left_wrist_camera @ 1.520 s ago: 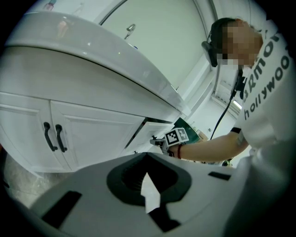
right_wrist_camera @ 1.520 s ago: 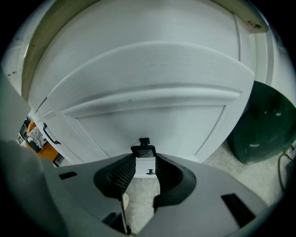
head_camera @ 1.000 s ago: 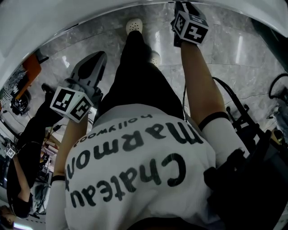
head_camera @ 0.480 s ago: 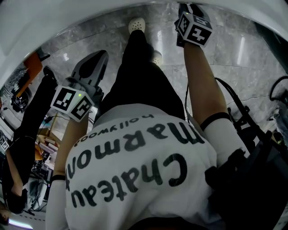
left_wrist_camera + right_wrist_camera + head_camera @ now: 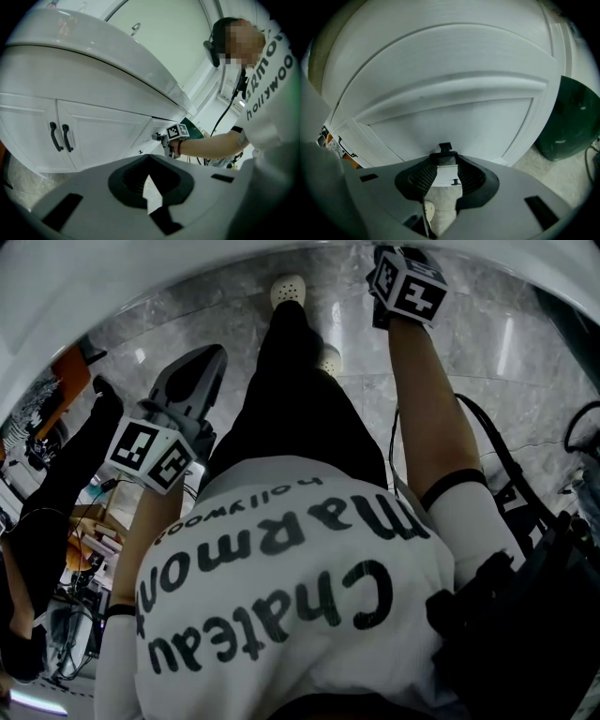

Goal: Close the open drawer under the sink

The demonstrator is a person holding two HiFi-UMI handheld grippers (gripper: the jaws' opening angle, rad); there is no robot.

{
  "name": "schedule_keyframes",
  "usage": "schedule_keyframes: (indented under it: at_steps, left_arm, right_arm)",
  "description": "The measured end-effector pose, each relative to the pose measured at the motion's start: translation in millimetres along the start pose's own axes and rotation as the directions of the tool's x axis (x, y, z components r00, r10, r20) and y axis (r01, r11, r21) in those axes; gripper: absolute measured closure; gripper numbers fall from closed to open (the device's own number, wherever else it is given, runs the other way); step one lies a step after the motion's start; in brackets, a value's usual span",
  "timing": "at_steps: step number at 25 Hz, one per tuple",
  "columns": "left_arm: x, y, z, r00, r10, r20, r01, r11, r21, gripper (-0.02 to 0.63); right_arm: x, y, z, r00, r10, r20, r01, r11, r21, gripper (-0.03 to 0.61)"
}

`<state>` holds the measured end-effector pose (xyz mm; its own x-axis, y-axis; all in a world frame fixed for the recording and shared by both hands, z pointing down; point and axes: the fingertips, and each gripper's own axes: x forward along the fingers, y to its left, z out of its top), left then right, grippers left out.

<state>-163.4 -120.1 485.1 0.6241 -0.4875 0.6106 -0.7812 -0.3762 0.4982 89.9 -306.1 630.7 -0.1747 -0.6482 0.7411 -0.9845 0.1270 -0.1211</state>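
Note:
The white drawer front fills the right gripper view. Its black handle sits between the tips of my right gripper, which is shut on it. From the left gripper view, the right gripper reaches the drawer under the curved white sink counter. I cannot tell how far the drawer stands out. In the head view the right gripper is stretched out at the top. My left gripper hangs shut and empty beside my left leg, away from the cabinet.
Two cupboard doors with black handles stand left of the drawer. A dark green bin sits on the floor to the drawer's right. Cables and black gear lie at my right. Another person in black stands at my left.
My right gripper has moved slightly farther up the head view, toward the cabinet. The person in black at the left has shifted. The left gripper has stayed in place.

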Motion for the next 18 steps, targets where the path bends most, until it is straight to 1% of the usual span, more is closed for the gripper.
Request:
schedule_keyframes:
  at_steps: [9, 13, 15, 18]
  left_arm:
    - [0, -6, 1, 1.000, -0.003, 0.002, 0.003, 1.000, 0.002, 0.606]
    - [-1, -11, 8, 1.000, 0.001, 0.016, -0.002, 1.000, 0.021, 0.606]
    - [-3, -17, 10, 0.999, 0.001, 0.032, -0.002, 1.000, 0.028, 0.606]
    - [-10, -28, 11, 0.999, 0.002, 0.053, -0.003, 1.000, 0.030, 0.606]
  right_arm:
    - [0, 5, 1, 1.000, 0.026, 0.001, -0.026, 0.999, -0.030, 0.436]
    - [-1, 6, 6, 0.999, 0.035, 0.011, -0.035, 0.999, -0.036, 0.435]
    - [-3, 4, 6, 0.999, 0.035, 0.007, -0.035, 0.999, -0.026, 0.434]
    - [-12, 2, 0, 0.999, 0.039, -0.027, -0.038, 0.999, 0.021, 0.423]
